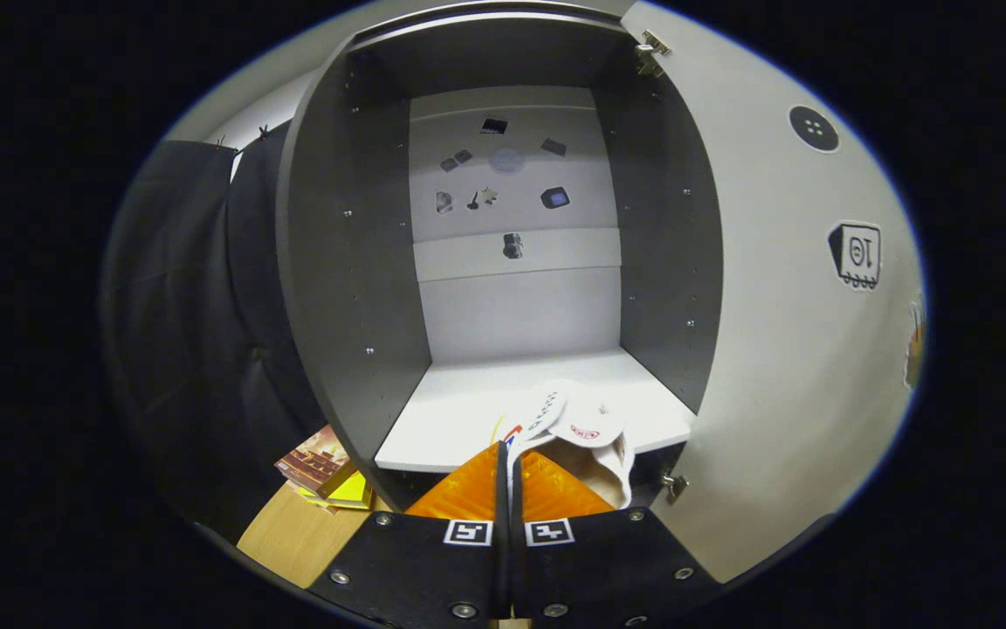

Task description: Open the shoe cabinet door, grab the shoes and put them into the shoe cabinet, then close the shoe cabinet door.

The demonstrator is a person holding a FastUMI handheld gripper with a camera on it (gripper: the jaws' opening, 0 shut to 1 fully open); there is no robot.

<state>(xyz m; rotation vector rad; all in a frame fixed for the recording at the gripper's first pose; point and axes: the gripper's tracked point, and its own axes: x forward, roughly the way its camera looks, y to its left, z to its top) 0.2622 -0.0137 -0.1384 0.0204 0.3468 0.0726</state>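
The shoe cabinet (354, 262) stands open just ahead of me, its grey door (774, 349) swung out to the right. Inside, the white bottom shelf (468, 411) is bare at the back. A white shoe (586, 428) with a red logo on its insole hangs just ahead of my fingers, over the shelf's front edge and a little right of centre. My gripper (507, 450) is shut on the shoe, with a thin white part of its rim pinched between the two fingers. The shoe's lower part is hidden behind the right finger.
Several small stickers dot the cabinet's back wall (512, 175). Down to the left of the cabinet, a brown and yellow box (324, 472) lies on a wooden surface (293, 533). Black cloth (189, 332) hangs to the left. Door hinges (673, 483) jut out by the shelf's right corner.
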